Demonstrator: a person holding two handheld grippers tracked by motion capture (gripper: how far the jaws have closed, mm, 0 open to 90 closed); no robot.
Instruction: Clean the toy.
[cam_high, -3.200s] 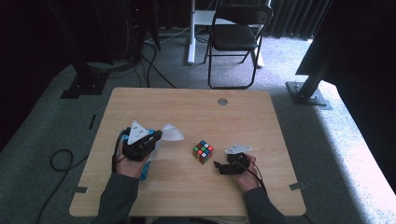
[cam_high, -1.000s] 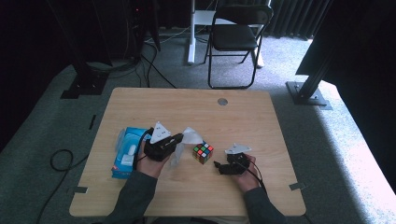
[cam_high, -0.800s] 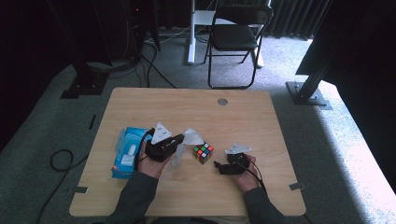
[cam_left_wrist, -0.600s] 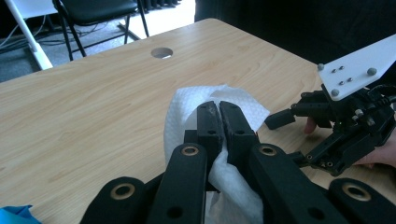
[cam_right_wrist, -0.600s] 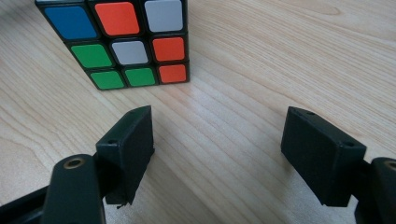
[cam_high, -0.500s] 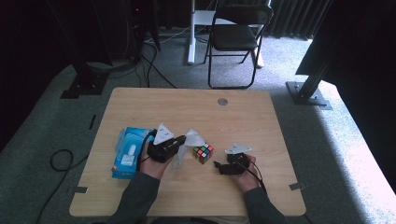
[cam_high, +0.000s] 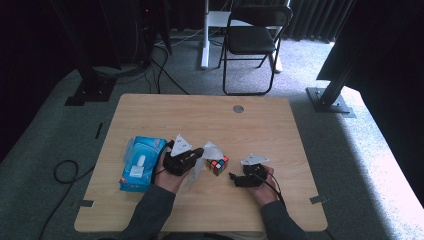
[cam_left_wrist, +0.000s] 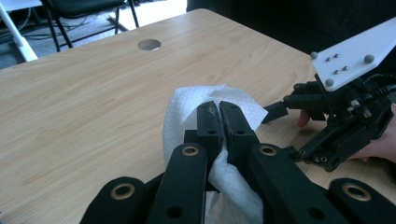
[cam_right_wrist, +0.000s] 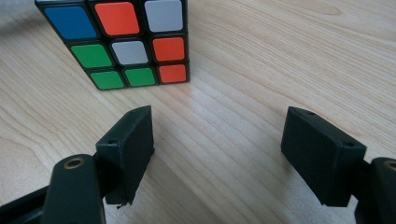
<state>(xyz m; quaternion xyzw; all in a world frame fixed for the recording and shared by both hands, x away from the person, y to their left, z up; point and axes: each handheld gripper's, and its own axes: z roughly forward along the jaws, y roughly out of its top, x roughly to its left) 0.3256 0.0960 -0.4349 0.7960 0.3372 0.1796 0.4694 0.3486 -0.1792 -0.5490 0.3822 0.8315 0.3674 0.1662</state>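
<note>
Since the earlier frame, left claw (cam_high: 200, 154), clamped on the white paper tissue (cam_left_wrist: 196, 105), has travelled rightward to just left of the multicoloured puzzle cube (cam_high: 218, 165) on the wooden desk (cam_high: 150, 115); right claw (cam_right_wrist: 217, 140) gapes empty just beside it.

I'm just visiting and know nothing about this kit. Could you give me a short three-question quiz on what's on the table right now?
1. True or false: the left gripper is shut on a white tissue.
2. How do the right gripper's jaws stand? A) wide apart and empty B) clamped on the puzzle cube C) holding a tissue
3. Fill in: the blue tissue pack lies on the ______ side of the table in the high view.

Key: 1 true; 2 A; 3 left.
</note>
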